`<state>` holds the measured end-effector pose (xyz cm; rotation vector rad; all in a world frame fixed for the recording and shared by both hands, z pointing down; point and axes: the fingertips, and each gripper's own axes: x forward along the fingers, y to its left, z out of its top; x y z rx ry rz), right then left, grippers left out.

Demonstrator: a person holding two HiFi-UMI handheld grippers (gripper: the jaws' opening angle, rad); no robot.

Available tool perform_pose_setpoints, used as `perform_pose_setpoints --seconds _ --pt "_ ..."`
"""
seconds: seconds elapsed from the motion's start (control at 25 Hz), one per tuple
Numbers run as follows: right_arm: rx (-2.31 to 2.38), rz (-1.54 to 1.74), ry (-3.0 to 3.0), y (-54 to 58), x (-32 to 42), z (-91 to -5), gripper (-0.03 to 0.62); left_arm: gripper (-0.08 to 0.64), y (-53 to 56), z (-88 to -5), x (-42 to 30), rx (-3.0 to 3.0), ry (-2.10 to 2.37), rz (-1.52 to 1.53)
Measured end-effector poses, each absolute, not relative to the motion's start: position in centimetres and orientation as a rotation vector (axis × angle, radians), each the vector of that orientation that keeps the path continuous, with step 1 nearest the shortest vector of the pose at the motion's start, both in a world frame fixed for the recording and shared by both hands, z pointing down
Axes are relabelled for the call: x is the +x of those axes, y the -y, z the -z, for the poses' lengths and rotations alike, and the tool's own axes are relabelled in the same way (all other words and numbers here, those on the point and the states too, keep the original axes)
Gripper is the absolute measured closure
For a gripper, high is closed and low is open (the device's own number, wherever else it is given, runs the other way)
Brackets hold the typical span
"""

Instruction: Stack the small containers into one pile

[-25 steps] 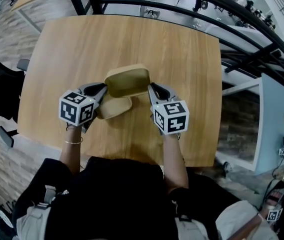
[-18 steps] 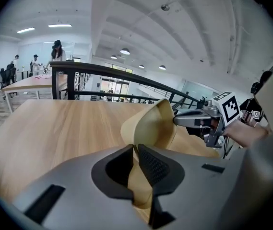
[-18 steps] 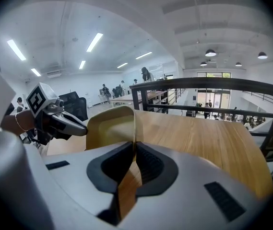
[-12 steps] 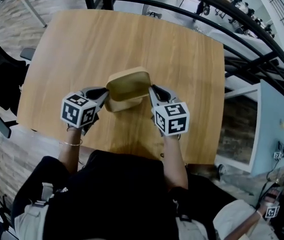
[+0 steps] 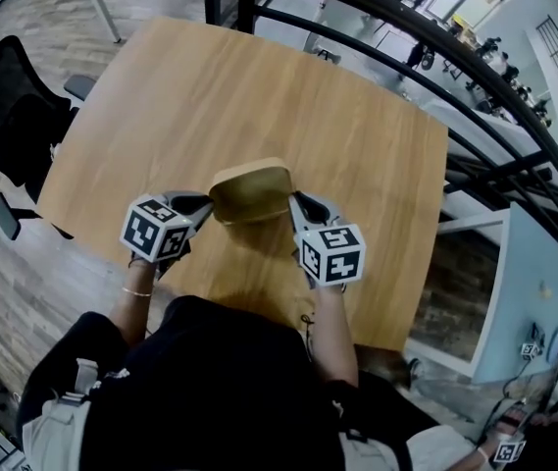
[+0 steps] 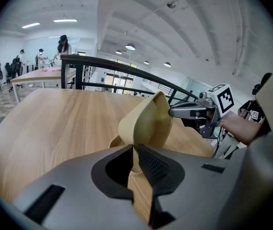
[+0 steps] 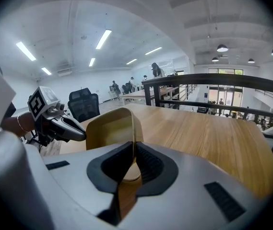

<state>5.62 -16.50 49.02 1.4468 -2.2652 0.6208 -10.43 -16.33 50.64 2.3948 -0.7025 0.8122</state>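
A tan, rounded-square small container point(image 5: 251, 192) hangs just above the wooden table point(image 5: 259, 86), held by opposite rims. My left gripper point(image 5: 205, 205) is shut on its left rim and my right gripper point(image 5: 296, 203) is shut on its right rim. In the left gripper view the container point(image 6: 146, 123) rises from the jaws of the left gripper point(image 6: 135, 150), with the right gripper point(image 6: 194, 111) at its far side. The right gripper view shows the container's hollow point(image 7: 110, 128) beyond the right gripper point(image 7: 134, 147). A second tan container point(image 6: 114, 141) sits directly beneath it, mostly hidden.
A black chair point(image 5: 4, 106) stands off the table's left edge. A black railing point(image 5: 406, 57) curves past the table's far and right sides. The table's near edge runs just below the grippers, close to the person's body.
Both grippers carried the held container toward the lower container, which showed at its lower left before and now lies hidden under it. The grips have not changed.
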Motion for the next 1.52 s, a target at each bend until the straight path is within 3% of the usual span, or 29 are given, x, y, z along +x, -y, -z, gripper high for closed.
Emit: perform_pose_setpoints --seconds 1.52 --pt "1.128 -0.634 2.218 15.6 4.5 -55.8 0.554 0.514 18.2 -55.5 -11.2 2.349 0.83 -0.996"
